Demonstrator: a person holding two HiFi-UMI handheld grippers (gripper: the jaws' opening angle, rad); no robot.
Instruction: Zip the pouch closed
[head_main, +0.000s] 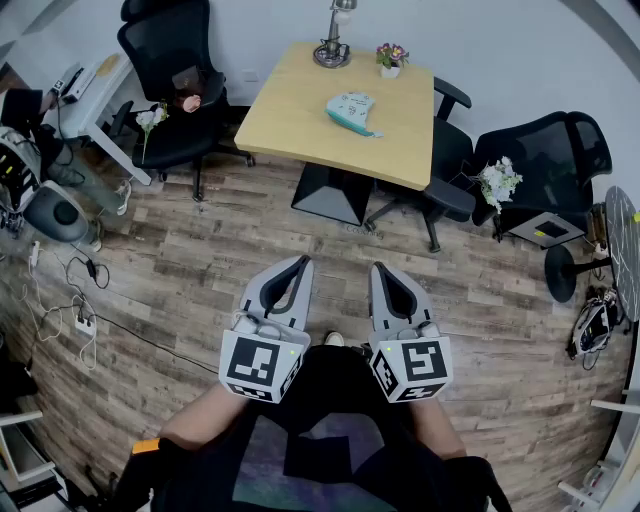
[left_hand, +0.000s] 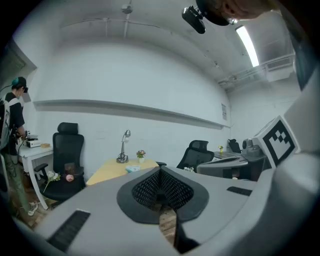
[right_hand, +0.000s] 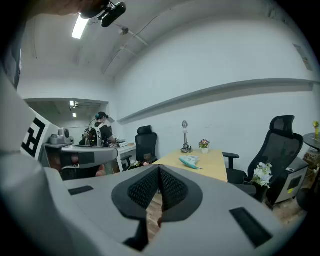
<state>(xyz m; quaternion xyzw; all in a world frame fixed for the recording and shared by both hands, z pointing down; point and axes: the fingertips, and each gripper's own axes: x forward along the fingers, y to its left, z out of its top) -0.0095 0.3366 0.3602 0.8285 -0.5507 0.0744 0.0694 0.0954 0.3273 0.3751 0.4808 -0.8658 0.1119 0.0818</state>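
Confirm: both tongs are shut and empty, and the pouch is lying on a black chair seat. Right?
Wrong on the pouch: the head view shows it on the wooden table, not on a chair. The left tongs and right tongs are shut and empty, as stated.

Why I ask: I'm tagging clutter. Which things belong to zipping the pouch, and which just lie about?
Job: teal pouch, wooden table under it, left gripper and right gripper, both shut and empty.
Lying about: desk lamp, small flower pot, black office chairs, white flowers.
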